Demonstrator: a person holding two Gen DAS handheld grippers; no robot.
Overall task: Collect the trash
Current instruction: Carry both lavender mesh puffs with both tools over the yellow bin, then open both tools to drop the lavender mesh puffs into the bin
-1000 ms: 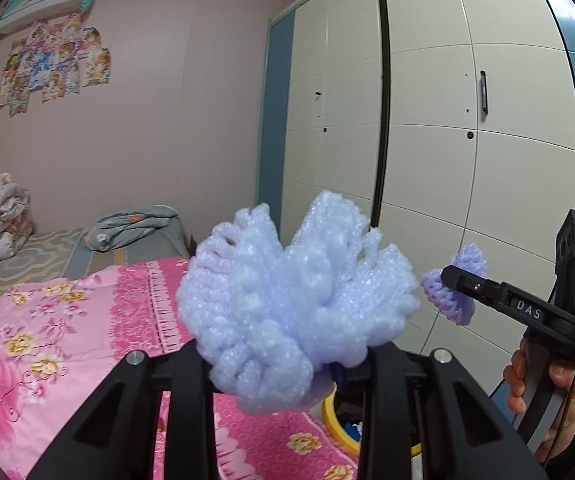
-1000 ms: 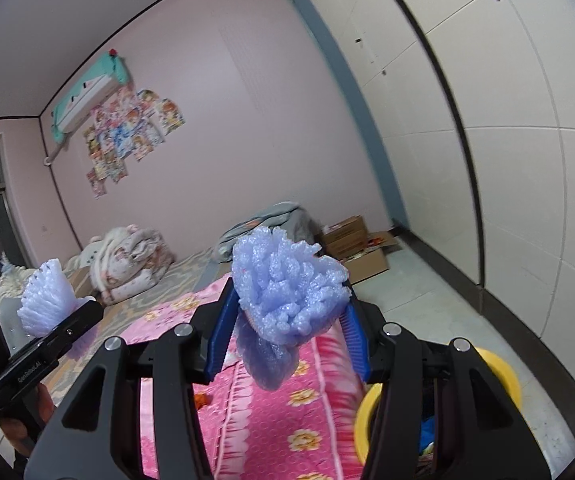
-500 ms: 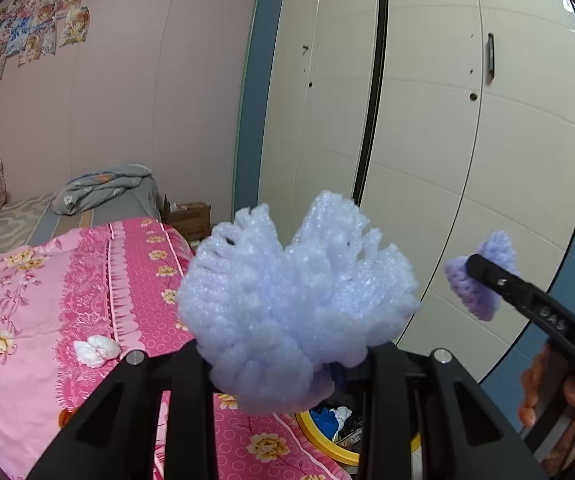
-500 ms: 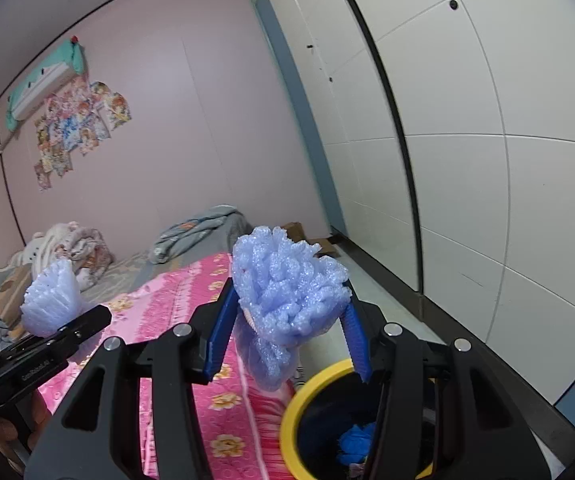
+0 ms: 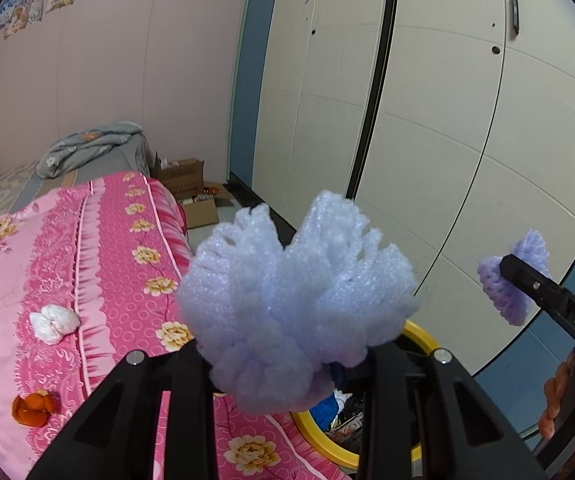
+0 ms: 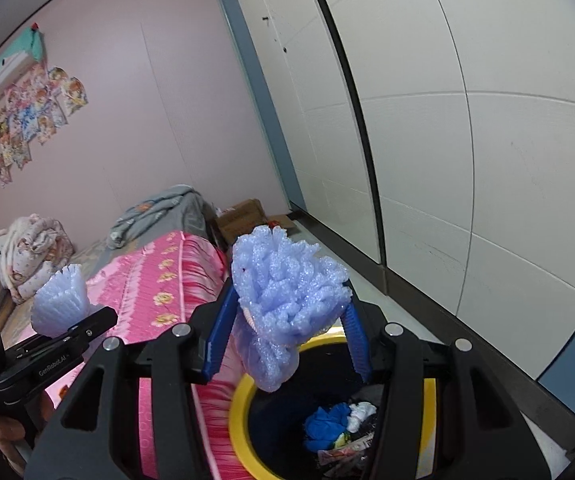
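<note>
Both wrist views overlook bed (image 5: 87,248) and bin (image 6: 239,416).

A home bedroom: bed (image 5: 67,264) under a pink flowered sheet, folded quilts (image 6: 31,252) at its head, tall wardrobe (image 5: 427,100) along one wall, posters (image 6: 35,116) on pink paint, cardboard boxes (image 5: 183,178) on the floor.

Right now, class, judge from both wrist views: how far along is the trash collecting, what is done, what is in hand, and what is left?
Done: the yellow-rimmed bin already holds blue and white scraps.

In hand: each gripper is shut on a foam fruit net; the right gripper holds its net above the bin, and the left gripper holds the larger net.

Left: a crumpled white tissue and orange peel lie on the pink bedspread.
</note>
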